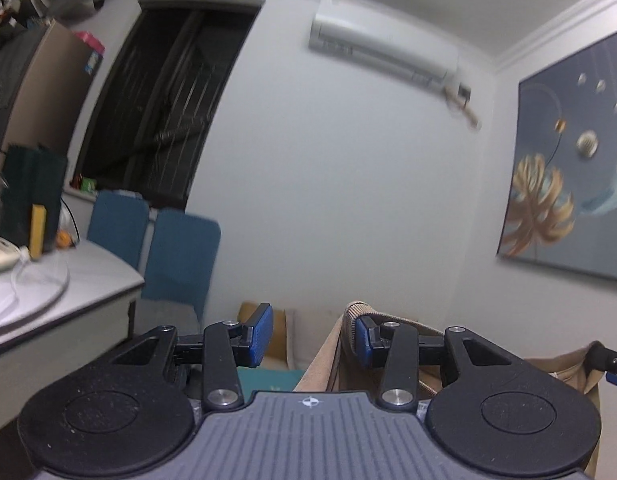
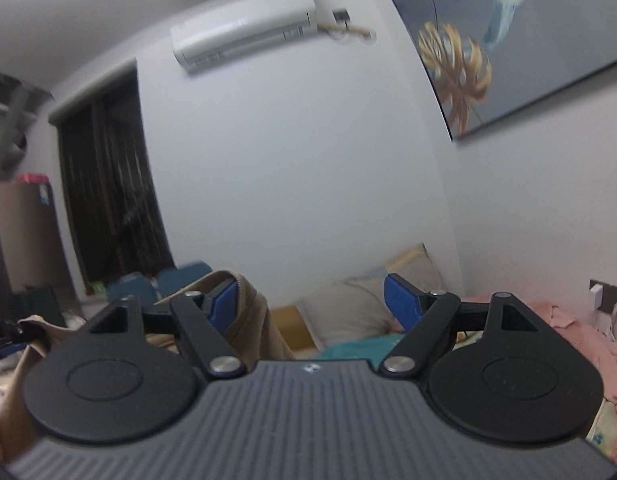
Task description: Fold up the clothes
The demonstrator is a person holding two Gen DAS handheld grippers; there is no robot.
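A tan garment with a ribbed hem hangs in the air between both grippers. In the left wrist view my left gripper (image 1: 314,336) stands open, and the garment (image 1: 328,360) drapes over its right finger (image 1: 364,344). In the right wrist view my right gripper (image 2: 312,304) is also open, and the same tan garment (image 2: 252,320) hangs over its left finger (image 2: 222,306). Neither pair of pads is closed on the cloth. Both grippers point up toward the white wall.
A grey table (image 1: 88,280) with a round glass plate stands at the left, with blue chairs (image 1: 180,256) behind it. A bed with pillows (image 2: 348,312), a teal sheet and pink clothes (image 2: 580,336) lies below. The other gripper (image 1: 612,364) shows at the right edge.
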